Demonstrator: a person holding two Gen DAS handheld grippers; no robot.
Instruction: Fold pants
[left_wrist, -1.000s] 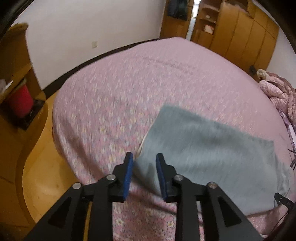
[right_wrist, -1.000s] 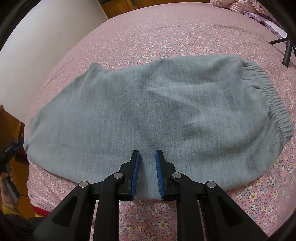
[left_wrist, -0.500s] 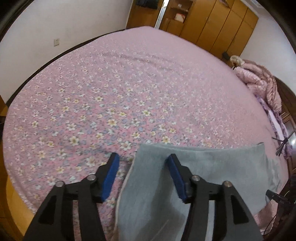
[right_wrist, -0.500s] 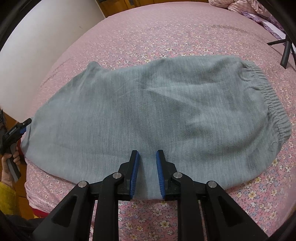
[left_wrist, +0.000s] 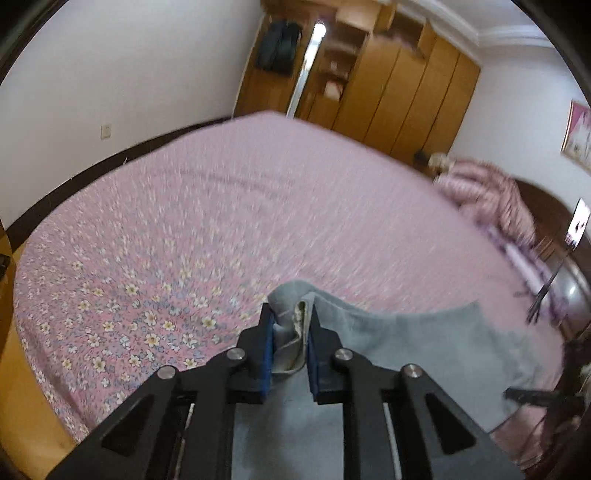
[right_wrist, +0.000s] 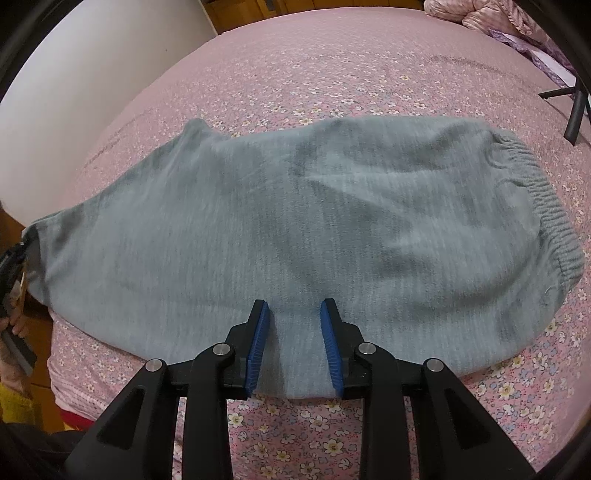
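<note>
Grey pants (right_wrist: 295, 206) lie folded flat on the pink flowered bed (right_wrist: 332, 66), their elastic waistband (right_wrist: 546, 199) at the right. My left gripper (left_wrist: 290, 314) has its jaws closing on the bunched left end of the pants (left_wrist: 424, 350), and the fabric is pinched and raised between the blue pads. My right gripper (right_wrist: 293, 306) sits over the near edge of the pants with its jaws opening. The cloth lies flat beneath the gap and the pads do not press on it. At the far left of the right wrist view, the left gripper (right_wrist: 11, 258) shows at the pants' end.
The bed sheet (left_wrist: 184, 221) spreads far beyond the pants. A pink quilt (left_wrist: 487, 192) is heaped at the far right, with wooden wardrobes (left_wrist: 399, 92) behind. A black tripod leg (right_wrist: 572, 110) stands on the right. Wooden floor (left_wrist: 22, 406) lies to the left of the bed.
My left jaws, wide around the pants' end half a second ago, have come together on it and lifted it, tilting upward. My right jaws have spread apart.
</note>
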